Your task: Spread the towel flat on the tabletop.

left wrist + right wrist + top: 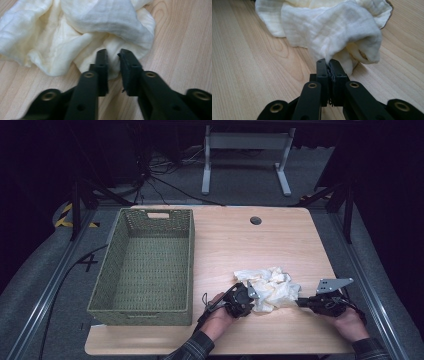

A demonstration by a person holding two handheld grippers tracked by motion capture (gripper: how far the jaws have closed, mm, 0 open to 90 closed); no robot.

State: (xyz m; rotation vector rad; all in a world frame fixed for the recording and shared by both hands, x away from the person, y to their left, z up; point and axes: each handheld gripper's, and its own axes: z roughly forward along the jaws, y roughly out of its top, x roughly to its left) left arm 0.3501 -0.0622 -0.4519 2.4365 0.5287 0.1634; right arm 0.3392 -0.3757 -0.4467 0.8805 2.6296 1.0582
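Note:
A crumpled cream muslin cloth (270,287) lies on the wooden table (240,240), near the front edge and right of centre. My left gripper (251,296) is at the cloth's left side. In the left gripper view its jaws (113,55) stand a narrow gap apart, tips against a fold of the cloth (75,37) without pinching it. My right gripper (299,302) is at the cloth's right edge. In the right gripper view it (327,62) is shut on a fold of the cloth (332,27), which bunches up just above the tips.
A green woven basket (107,265), nothing in it, stands on the table's left half. A round cable hole (256,220) sits near the far edge. Bare wood lies between basket and cloth. A white table frame (245,150) stands on the floor beyond.

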